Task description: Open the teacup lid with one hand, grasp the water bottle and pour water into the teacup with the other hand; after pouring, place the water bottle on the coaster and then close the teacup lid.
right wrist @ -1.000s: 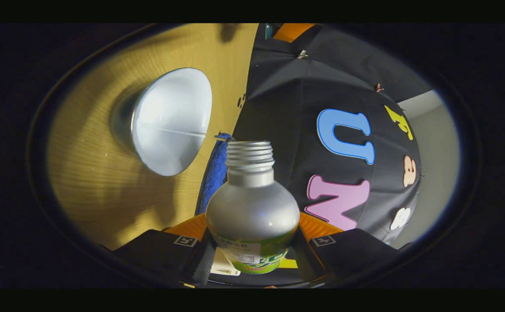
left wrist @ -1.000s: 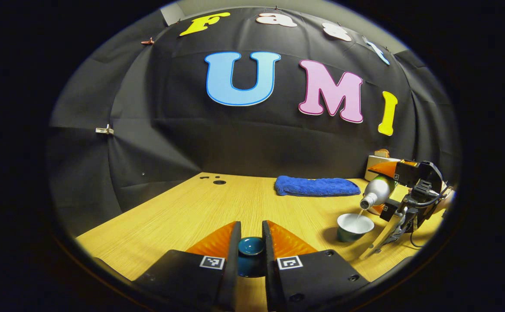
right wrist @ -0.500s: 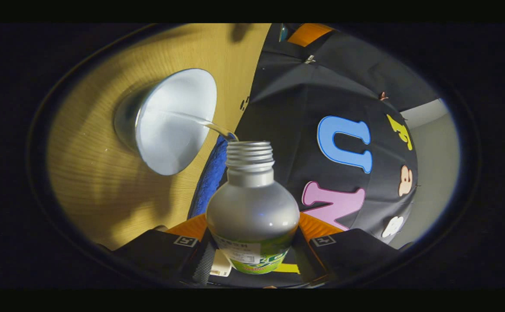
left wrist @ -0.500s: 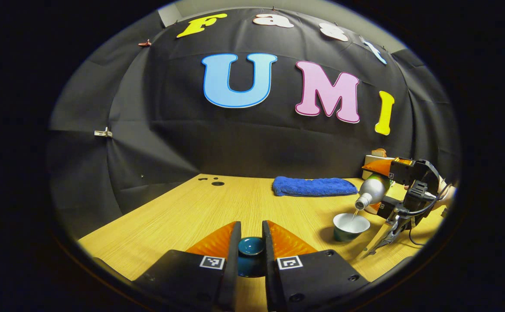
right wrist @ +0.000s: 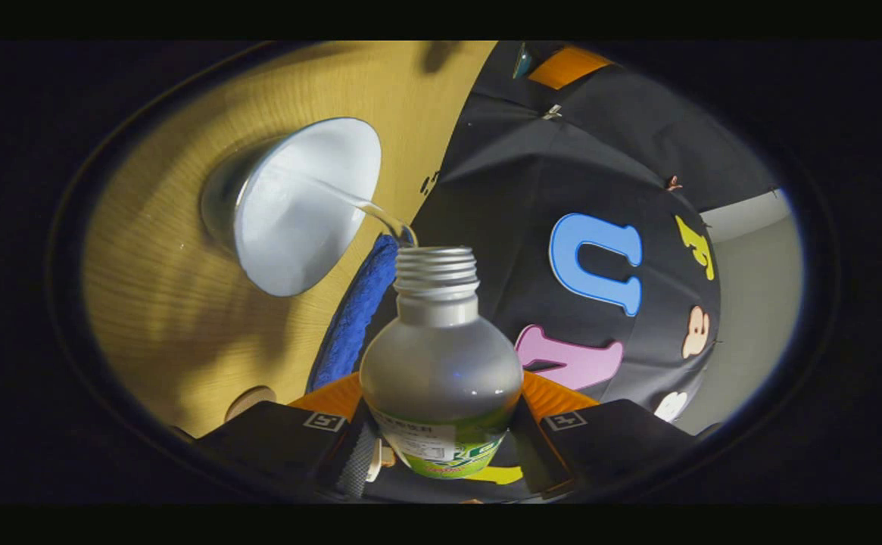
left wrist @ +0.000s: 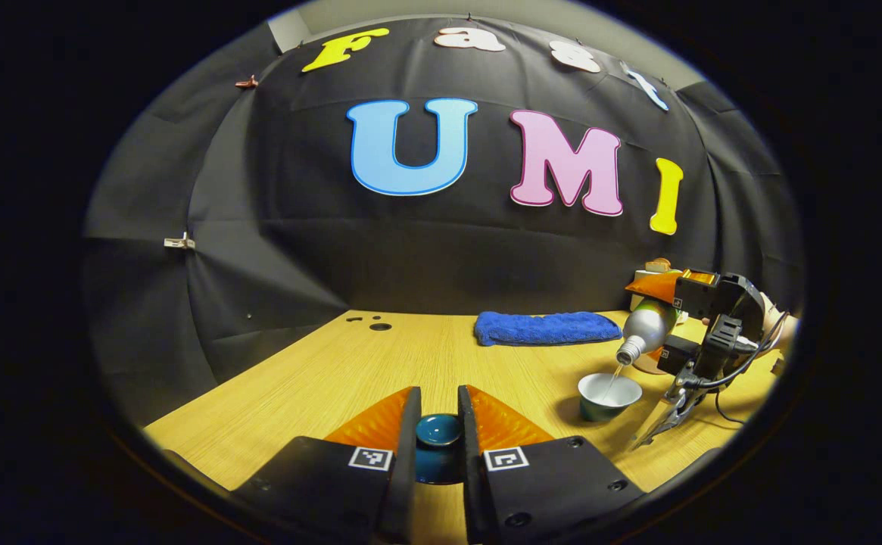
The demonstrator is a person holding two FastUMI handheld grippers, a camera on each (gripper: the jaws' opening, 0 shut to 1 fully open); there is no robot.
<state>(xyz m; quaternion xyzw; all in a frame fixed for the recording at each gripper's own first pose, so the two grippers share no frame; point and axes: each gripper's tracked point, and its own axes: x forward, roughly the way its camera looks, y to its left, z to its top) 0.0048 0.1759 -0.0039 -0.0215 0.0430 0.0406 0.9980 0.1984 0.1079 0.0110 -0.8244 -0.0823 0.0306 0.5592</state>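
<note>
Your left gripper [left wrist: 438,424] is closed on the knob of the dark teal teacup lid [left wrist: 438,430], one finger pressed to each side of it, and you hold the lid above the wooden table [left wrist: 380,371], well to the left of the cup. Your right gripper [right wrist: 441,412] is clamped across the body of the silver water bottle [right wrist: 441,356], just above its green label, with the uncapped, threaded neck pointing away from the camera. In the left gripper view that bottle [left wrist: 643,329] is tipped neck-down over the teacup [left wrist: 609,395], which stands open on the table, and a thin stream of water [right wrist: 365,212] arcs from the bottle's mouth into the cup's white inside [right wrist: 300,204]. A folded blue towel [left wrist: 545,328] lies farther back beside the cloth wall. A round coaster [right wrist: 250,400] sits near your right gripper.
</note>
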